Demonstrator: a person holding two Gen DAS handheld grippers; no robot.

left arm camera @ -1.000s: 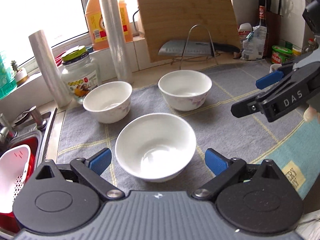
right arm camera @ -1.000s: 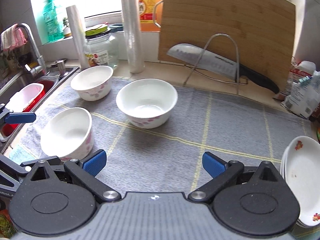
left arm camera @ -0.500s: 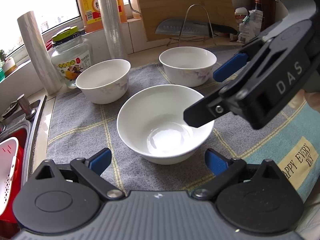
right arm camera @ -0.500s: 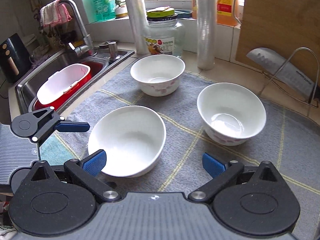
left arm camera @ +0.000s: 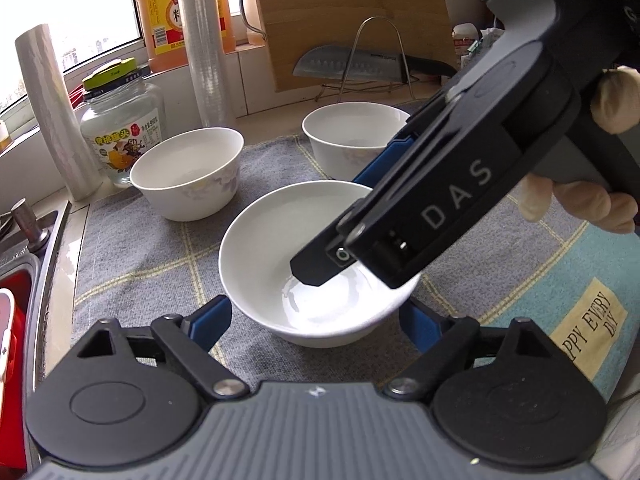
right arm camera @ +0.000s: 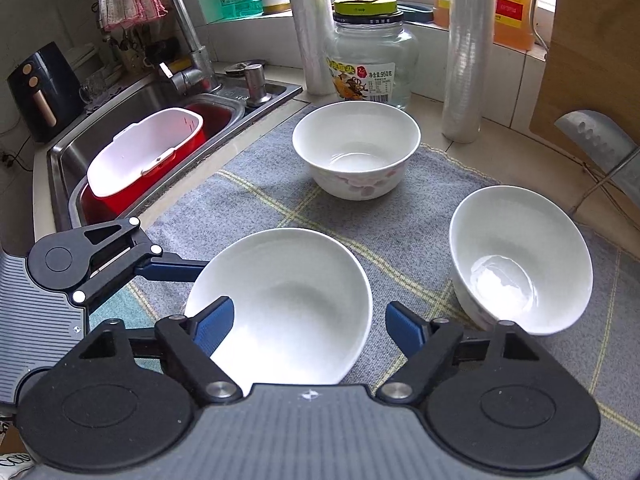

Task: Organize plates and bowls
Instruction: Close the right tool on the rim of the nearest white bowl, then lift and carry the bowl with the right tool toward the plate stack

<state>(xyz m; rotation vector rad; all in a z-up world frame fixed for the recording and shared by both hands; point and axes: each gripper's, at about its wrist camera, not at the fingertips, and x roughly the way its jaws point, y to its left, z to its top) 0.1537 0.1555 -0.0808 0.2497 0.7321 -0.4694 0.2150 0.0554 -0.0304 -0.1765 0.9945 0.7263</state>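
Observation:
Three white bowls stand on a grey checked mat (left arm camera: 132, 264). The nearest bowl (left arm camera: 272, 264) (right arm camera: 288, 300) lies between the blue pads of my left gripper (left arm camera: 316, 322), whose jaws are closing; a small gap shows at the left pad. My right gripper (right arm camera: 308, 326) (left arm camera: 334, 228) straddles the same bowl's rim, one finger inside and the other outside, jaws closing, pads not pressing. In the right wrist view, one finger (right arm camera: 172, 270) of the left gripper reaches the bowl's left rim. The other two bowls (left arm camera: 188, 172) (left arm camera: 352, 140) stand farther back.
A sink (right arm camera: 56, 168) with a red tub and white basket (right arm camera: 144, 152) lies left of the mat. Behind the bowls stand a glass jar (left arm camera: 120, 128), two film rolls (left arm camera: 52, 120) (left arm camera: 204, 40), a cutting board (left arm camera: 352, 8) and a knife on a wire rack (left arm camera: 348, 66). A hand (left arm camera: 580, 204) holds the right gripper.
The right gripper has swung left over the nearest bowl and lowered one finger into it. Both grippers' jaws have narrowed. The left gripper has sunk closer around the bowl.

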